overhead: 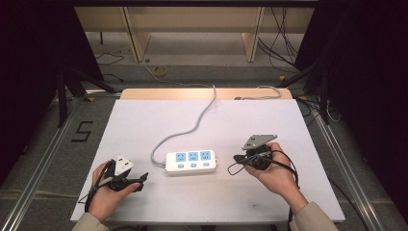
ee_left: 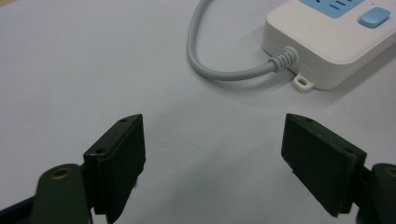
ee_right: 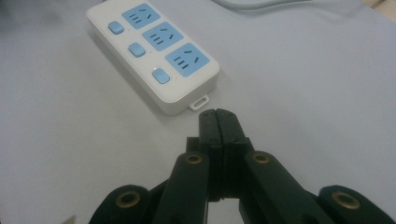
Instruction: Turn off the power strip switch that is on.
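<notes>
Power strip: the white power strip (overhead: 190, 162) with three blue sockets is lying flat near the middle of the worktop (overhead: 144, 120), between the two grippers.
Cord: its grey cord (overhead: 192, 126) is leaving the strip's left end and curving away toward the far edge of the worktop.
Right gripper: the right gripper (ee_right: 218, 122) is pointing at the strip's near end, its fingers (ee_right: 208, 128) pressing shut on each other with nothing between, their tips sitting just beside the strip's small mounting tab, not touching it.
Left gripper: the left gripper (ee_left: 212, 154) is resting low over the worktop, its fingers (ee_left: 122, 154) standing wide apart and holding nothing; the strip's cord end is lying ahead of them, apart.
</notes>
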The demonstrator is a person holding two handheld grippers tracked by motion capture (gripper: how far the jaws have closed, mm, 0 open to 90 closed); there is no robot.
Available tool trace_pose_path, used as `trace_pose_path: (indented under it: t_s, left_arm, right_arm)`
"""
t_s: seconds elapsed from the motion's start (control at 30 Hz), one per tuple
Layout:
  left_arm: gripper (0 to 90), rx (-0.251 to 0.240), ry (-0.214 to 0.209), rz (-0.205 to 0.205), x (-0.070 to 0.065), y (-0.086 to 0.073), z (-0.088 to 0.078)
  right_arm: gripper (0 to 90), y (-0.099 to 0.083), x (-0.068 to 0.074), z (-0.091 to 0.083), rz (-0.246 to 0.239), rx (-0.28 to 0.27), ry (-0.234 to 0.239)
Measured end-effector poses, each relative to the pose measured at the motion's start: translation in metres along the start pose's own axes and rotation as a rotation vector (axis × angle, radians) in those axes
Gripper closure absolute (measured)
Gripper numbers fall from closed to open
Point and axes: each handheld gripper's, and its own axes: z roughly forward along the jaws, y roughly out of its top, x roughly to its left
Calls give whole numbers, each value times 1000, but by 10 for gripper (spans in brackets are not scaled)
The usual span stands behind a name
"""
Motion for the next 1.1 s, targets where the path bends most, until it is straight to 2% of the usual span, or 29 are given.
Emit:
trace_pose_path:
  t_s: [1.1]
  left_arm:
    - [217, -1, 1, 1, 0, 0, 0]
  right_arm:
    - [900, 12, 6, 11, -27, 28, 21]
